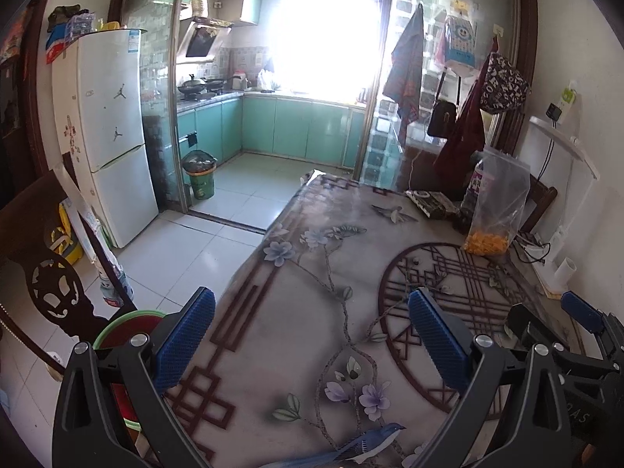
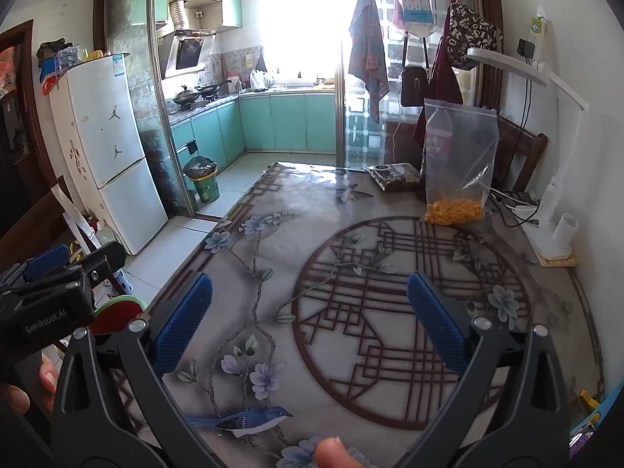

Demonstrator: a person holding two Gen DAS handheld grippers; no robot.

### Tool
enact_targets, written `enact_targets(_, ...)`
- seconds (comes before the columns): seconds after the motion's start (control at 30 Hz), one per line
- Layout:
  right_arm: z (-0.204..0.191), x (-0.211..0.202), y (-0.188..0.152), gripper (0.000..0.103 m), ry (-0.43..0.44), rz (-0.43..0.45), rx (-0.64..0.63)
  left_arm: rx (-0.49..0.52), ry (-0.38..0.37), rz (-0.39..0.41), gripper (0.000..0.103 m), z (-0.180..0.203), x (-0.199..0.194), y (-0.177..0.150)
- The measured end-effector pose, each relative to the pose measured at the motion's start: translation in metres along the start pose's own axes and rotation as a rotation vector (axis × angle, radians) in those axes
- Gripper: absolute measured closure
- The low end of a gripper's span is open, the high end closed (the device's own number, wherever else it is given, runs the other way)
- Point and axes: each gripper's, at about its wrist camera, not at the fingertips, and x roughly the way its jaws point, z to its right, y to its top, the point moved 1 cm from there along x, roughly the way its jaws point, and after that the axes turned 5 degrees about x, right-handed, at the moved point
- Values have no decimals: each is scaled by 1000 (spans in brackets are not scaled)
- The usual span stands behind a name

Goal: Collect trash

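Observation:
My left gripper (image 1: 312,335) is open and empty, held over the near left part of the patterned table (image 1: 312,241). My right gripper (image 2: 310,323) is open and empty, held over the table's round lattice pattern (image 2: 405,312). A clear zip bag with orange pieces (image 1: 495,210) stands at the table's far right; it also shows in the right wrist view (image 2: 458,163). A dark flat packet (image 1: 431,202) lies beside it, also seen in the right wrist view (image 2: 394,177). A lined green trash bin (image 1: 199,175) stands on the kitchen floor, seen too in the right wrist view (image 2: 202,181).
A white fridge (image 1: 109,132) stands left of the kitchen doorway. A white desk lamp (image 2: 553,179) and cables sit at the table's right edge. A red-and-green round basin (image 1: 128,327) lies below the table's left edge. A dark wooden chair (image 1: 43,265) stands at left.

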Motion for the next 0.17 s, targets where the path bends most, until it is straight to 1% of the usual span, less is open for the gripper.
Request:
enact_targets(0.1, 20, 20, -10, 5, -41, -51, 12, 48, -6, -82, 8, 13, 39, -14)
enact_targets(0.17, 42, 39, -19, 5, -88, -94, 33, 85, -23, -154, 8, 24, 72, -28)
